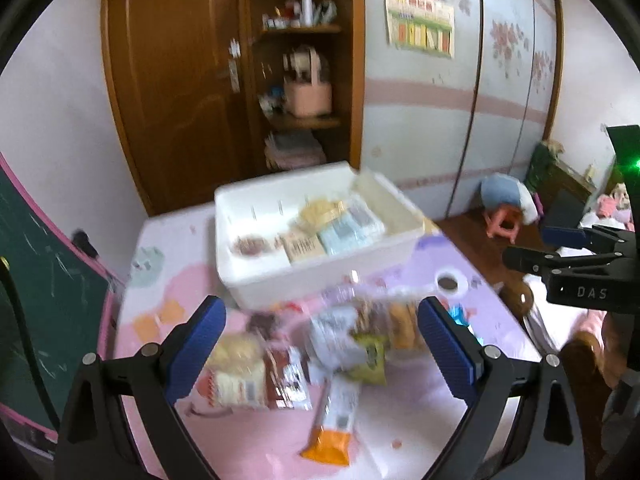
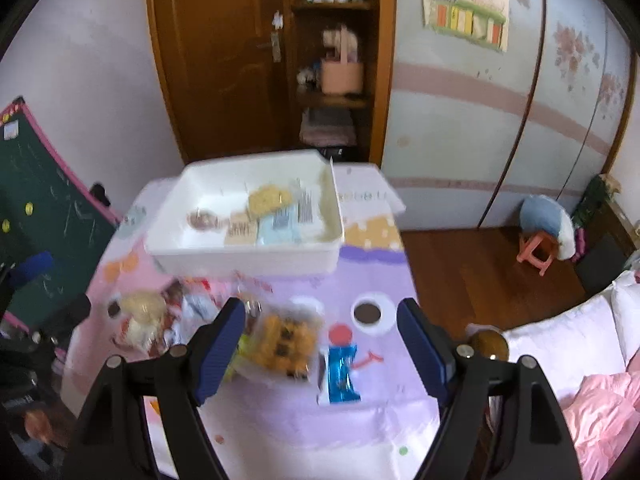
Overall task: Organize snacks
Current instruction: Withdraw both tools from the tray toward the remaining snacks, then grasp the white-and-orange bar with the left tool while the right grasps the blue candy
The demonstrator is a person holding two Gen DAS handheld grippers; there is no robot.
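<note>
A white bin [image 1: 320, 276] [image 2: 248, 256] stands at the far side of the pink-and-purple table [image 1: 248, 440] [image 2: 360, 420] and holds several snack packets. Loose snack packets lie in a pile [image 1: 340, 344] in front of it. My left gripper [image 1: 322, 352] is open and empty above the pile. My right gripper [image 2: 322, 344] is open and empty above a clear pack of golden cakes [image 2: 286, 344] and a blue packet [image 2: 341, 372]. An orange-ended bar [image 1: 334, 416] lies nearest in the left wrist view. The right gripper also shows at the right edge of the left wrist view [image 1: 568, 252].
A green chalkboard [image 1: 44, 312] [image 2: 44, 208] leans at the table's left. A wooden wardrobe [image 1: 240, 80] stands behind the table. A pink stool [image 2: 538, 254] stands on the wooden floor at the right. A bed with pink bedding [image 2: 600, 412] lies at the near right.
</note>
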